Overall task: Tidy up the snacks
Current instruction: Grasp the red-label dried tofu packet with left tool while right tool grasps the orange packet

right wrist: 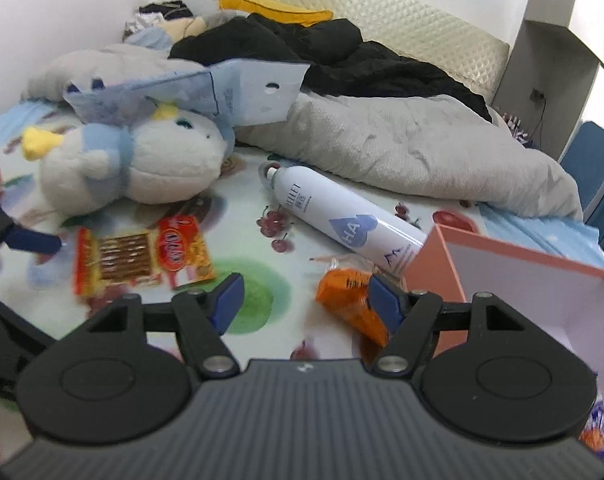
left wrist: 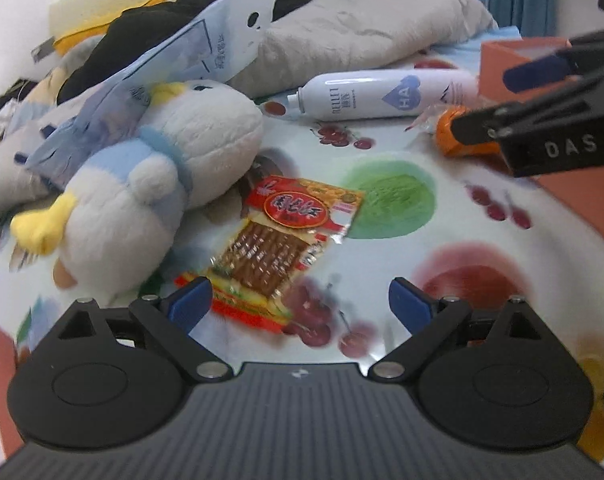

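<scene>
A red and yellow snack packet (left wrist: 285,240) lies flat on the fruit-print sheet, just ahead of my open left gripper (left wrist: 299,306); it also shows in the right wrist view (right wrist: 141,254). An orange wrapped snack (right wrist: 352,300) lies beside the open pink box (right wrist: 522,280). My right gripper (right wrist: 304,300) is open, its right finger (right wrist: 384,298) next to the orange snack. In the left wrist view the right gripper (left wrist: 502,100) hangs over the orange snack (left wrist: 452,134) by the box (left wrist: 514,54).
A white and blue penguin plush (left wrist: 141,184) lies left of the red packet. A white spray can (right wrist: 342,220) lies behind the orange snack. A grey blanket (right wrist: 402,152), black clothes and a blue paper bag (right wrist: 221,88) pile at the back.
</scene>
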The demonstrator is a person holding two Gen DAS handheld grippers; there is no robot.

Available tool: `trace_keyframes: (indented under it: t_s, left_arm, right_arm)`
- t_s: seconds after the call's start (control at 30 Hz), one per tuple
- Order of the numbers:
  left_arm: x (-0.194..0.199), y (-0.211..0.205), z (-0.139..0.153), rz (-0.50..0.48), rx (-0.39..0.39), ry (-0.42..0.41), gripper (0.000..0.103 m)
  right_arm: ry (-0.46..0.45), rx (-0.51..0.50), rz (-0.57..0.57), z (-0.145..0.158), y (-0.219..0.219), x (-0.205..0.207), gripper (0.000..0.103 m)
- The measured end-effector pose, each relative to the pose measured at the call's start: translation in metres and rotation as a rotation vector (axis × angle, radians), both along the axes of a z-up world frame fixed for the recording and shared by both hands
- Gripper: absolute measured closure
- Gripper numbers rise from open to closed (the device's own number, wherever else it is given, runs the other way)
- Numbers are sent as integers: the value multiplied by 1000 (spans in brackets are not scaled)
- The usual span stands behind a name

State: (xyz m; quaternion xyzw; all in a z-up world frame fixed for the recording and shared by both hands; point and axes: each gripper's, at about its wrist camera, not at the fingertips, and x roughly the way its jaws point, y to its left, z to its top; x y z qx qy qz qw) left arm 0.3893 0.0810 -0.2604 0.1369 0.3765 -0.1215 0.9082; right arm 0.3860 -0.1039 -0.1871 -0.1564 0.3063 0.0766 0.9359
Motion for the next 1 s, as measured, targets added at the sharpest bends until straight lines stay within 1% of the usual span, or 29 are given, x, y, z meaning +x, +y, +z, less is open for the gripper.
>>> trace_keyframes:
  t_s: [0.07, 0.17, 0.27, 0.33, 0.37, 0.4, 0.5, 0.6, 0.63, 0.7, 0.73, 0.77, 0.87, 1.0]
  left_arm:
    - [10, 1, -6, -7, 2, 3, 6]
    - [25, 1, -12, -42, 25, -5, 6]
    - [39, -4, -19, -85, 32, 17, 6]
    - [46, -4, -22, -105, 36, 22, 5]
    - [47, -4, -22, -108, 37, 21, 5]
    - [51, -2, -23, -106, 34, 28, 4]
    - [61, 8, -25, -90, -36, 83, 3]
    - [65, 11, -27, -94, -46, 92, 1]
    - [66, 11, -28, -96, -53, 95, 1]
    - [68, 15, -30, -84, -78, 109, 0]
    - [68, 16, -31, -77, -94, 117, 0]
    - [69, 18, -33, -71, -111, 125, 0]
    - [68, 17, -33, -64, -114, 125, 0]
    - [64, 16, -34, -38, -116, 126, 1]
  right_arm:
    - [5, -22, -6, -7, 3, 11, 32]
    - [7, -70, -22, -16, 7, 26, 32]
    - [17, -140, -47, -29, 9, 40, 32]
    - [37, -148, -58, -35, 10, 50, 32]
    - [31, -152, -63, -37, 10, 51, 32]
    - [22, -172, -65, -40, 12, 53, 32]
    - [34, -211, -62, -49, 15, 61, 33]
    - [54, -198, -80, -54, 8, 69, 34]
    - [65, -194, -69, -56, 7, 70, 34]
    - [74, -204, -62, -60, 8, 70, 34]
    - [80, -196, -60, -61, 7, 70, 31]
    - [87, -186, -60, -62, 7, 70, 31]
    - [104, -164, -65, -64, 5, 69, 32]
    - [105, -167, -60, -63, 3, 66, 41]
